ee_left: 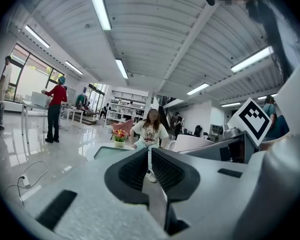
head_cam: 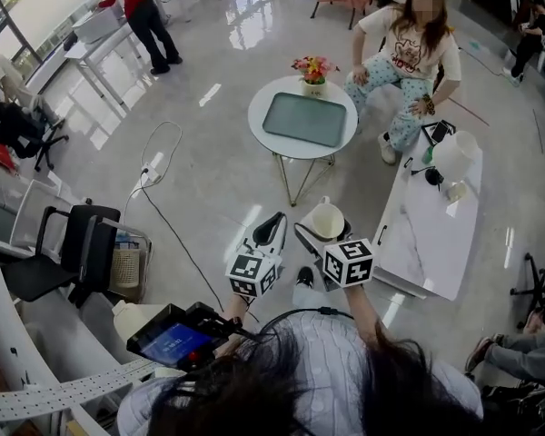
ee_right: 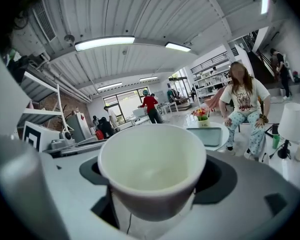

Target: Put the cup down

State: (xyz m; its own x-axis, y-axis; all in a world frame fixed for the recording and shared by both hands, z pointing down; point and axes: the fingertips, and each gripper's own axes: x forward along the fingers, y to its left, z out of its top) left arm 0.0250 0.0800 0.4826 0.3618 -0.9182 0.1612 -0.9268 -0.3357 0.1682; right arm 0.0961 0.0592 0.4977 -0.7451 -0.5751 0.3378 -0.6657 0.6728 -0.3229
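Observation:
A white cup [head_cam: 327, 219] is held upright and empty in my right gripper [head_cam: 323, 229], well above the floor. In the right gripper view the cup [ee_right: 152, 166] fills the space between the jaws, which are shut on it. My left gripper [head_cam: 271, 232] hangs beside it on the left, its black jaws almost together with nothing between them; in the left gripper view only a thin gap shows at the left gripper [ee_left: 150, 168]. Ahead stands a round white table [head_cam: 271, 95] carrying a grey-green tray [head_cam: 305, 119] and a small flower pot [head_cam: 314, 71].
A person sits on a chair behind the round table [head_cam: 407, 48]. A long white table [head_cam: 436, 234] with a white lamp [head_cam: 454, 153] stands at the right. A cable and power strip [head_cam: 151, 173] lie on the floor at the left, by black chairs [head_cam: 73, 248].

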